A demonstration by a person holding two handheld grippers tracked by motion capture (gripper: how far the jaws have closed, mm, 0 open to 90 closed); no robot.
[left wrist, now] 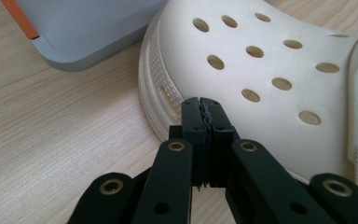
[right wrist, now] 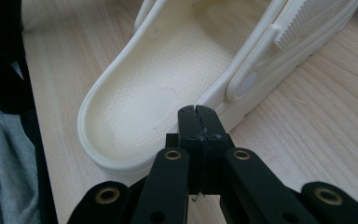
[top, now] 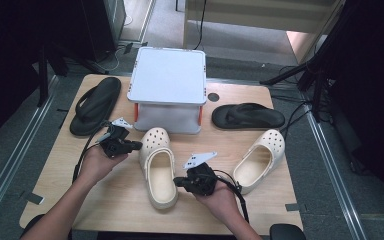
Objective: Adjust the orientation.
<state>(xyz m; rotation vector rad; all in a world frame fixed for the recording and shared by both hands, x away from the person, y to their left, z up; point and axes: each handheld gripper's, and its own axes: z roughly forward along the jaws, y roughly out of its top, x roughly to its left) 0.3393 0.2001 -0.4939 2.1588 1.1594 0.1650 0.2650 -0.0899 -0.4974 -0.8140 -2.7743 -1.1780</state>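
Black flip-flop (top: 95, 105) lies at far left of the surface (top: 120, 200), well apart from the work; left gripper (top: 136, 145) next, jaws pressed together on nothing, tips touching or just beside the toe side of the near cream clog (top: 158, 167); grey stand (top: 167, 85) behind the clog; right gripper (top: 176, 181) at the clog's heel-side rim, jaws likewise closed and empty; second cream clog (top: 260, 160) and second flip-flop (top: 247, 116) farther right. Judgement: the step looks like shifting the near clog with two closed tips; push low on the sole edge from both sides, evenly, so it slides flat without twisting or tipping; keep clear of the stand's leg.
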